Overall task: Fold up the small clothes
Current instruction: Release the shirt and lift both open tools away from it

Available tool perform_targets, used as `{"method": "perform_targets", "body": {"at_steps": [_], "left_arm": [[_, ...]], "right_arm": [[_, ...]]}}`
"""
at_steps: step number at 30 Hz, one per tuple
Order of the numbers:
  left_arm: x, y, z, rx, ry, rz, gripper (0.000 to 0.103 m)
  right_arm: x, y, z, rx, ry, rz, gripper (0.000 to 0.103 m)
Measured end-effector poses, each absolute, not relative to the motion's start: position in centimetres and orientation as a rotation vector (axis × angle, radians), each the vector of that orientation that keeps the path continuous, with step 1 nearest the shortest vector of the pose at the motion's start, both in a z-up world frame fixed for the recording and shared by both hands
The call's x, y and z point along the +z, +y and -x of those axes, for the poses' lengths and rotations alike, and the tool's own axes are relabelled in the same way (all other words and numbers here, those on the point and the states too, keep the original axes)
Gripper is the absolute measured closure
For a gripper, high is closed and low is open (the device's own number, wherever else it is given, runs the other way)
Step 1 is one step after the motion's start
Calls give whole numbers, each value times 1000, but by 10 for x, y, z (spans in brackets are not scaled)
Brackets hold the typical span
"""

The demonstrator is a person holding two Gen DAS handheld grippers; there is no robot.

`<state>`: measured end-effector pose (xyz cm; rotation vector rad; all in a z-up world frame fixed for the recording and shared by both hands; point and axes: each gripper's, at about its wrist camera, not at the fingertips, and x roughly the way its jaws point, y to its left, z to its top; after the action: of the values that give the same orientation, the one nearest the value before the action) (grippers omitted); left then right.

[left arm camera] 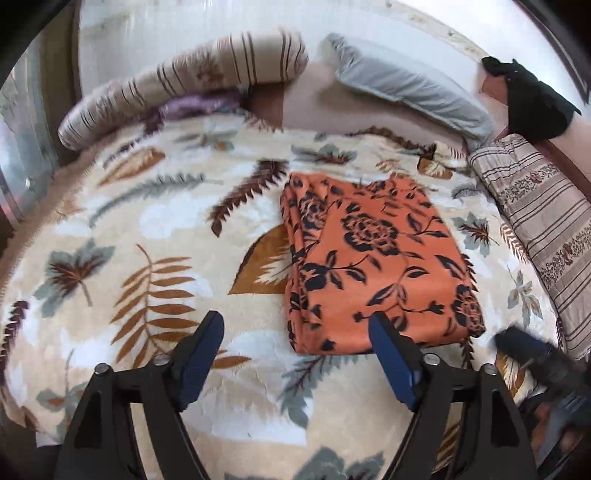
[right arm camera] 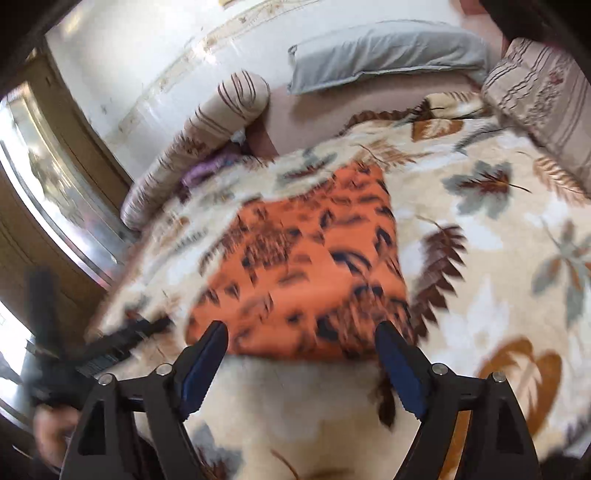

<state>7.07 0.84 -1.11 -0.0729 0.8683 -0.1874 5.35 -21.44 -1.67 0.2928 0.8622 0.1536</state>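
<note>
Landmark is the orange cloth (left arm camera: 376, 266); everything below is placed against it

Room to move:
- Your left gripper (left arm camera: 295, 325) hangs over the blanket (left arm camera: 147, 229) at the cloth's near edge. Left of the cloth is a wide stretch of bare blanket out to the bed's edge
- Your right gripper (right arm camera: 301, 334) sits at the cloth's near edge too, seen from its own camera. To the right of the cloth there, bare blanket (right arm camera: 498, 258) runs well out
- Beyond the cloth's far edge: a bit of blanket, then a grey pillow (left arm camera: 413, 85) against the white wall (left arm camera: 184, 22)
- Far-left of the cloth: a striped bolster (left arm camera: 177, 85) along the blanket's edge
- Right of the cloth: a striped cushion (left arm camera: 539, 229) near it, a narrow strip of blanket between them
- In the left view a dark blurred gripper shape (left arm camera: 535, 354) sits near the cloth's near-right corner; that side is tight

Fingers: both pairs spread wide, nothing between them

The cloth:
- Folded into a rough rectangle, lying flat on the blanket
- Orange with a dark floral print
- Stacked layer edges show along its left side (left arm camera: 295, 258)
- Near edge looks straight, far edge slightly uneven
- Right view is motion-blurred (right arm camera: 306, 266), so no fold detail can be read there
</note>
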Motion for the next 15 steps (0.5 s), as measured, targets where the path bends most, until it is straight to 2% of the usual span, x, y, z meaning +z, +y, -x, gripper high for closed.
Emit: {"method": "perform_targets", "body": {"at_steps": [5,9,11,15], "left_arm": [[18,1,-38,-163,781,28,20],[40,0,-21,-142,726,25,19],[52,1,-14,-134,708,35,13],[68,0,0,-117,662,41,10]], "right_arm": [[-31,-206,-31,84,924,-234,19],[-15,-209,-20,53,882,-205,19],[-5,-208,-14,47,854,-190,19],[16,-206,-4,44,802,-171,19]]}}
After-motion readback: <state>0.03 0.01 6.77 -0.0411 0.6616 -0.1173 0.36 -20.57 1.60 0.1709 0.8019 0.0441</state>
